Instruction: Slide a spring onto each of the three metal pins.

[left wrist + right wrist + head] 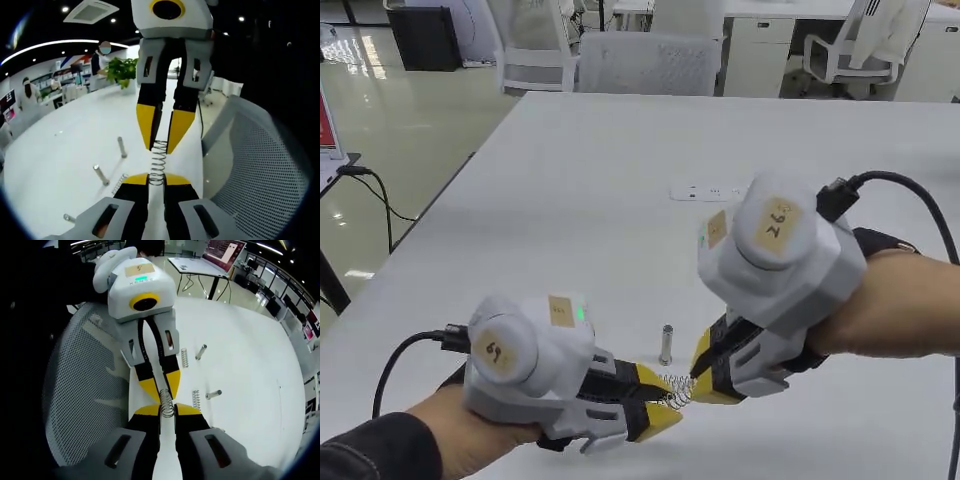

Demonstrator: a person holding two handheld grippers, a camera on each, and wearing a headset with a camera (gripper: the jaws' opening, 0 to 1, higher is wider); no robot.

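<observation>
Linking left claw [156, 180] to right claw [161, 146], spring [158, 162] hugs table edge [196, 165].

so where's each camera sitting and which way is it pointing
head view: on the headset, looking down at the table; the person's forearms, the left hand-held gripper and right hand-held gripper show.
left gripper view: on the left one, facing the right one; own jaws at bottom.
right gripper view: on the right one, facing the left one; own jaws at bottom.
shared: all see the spring held between them.
</observation>
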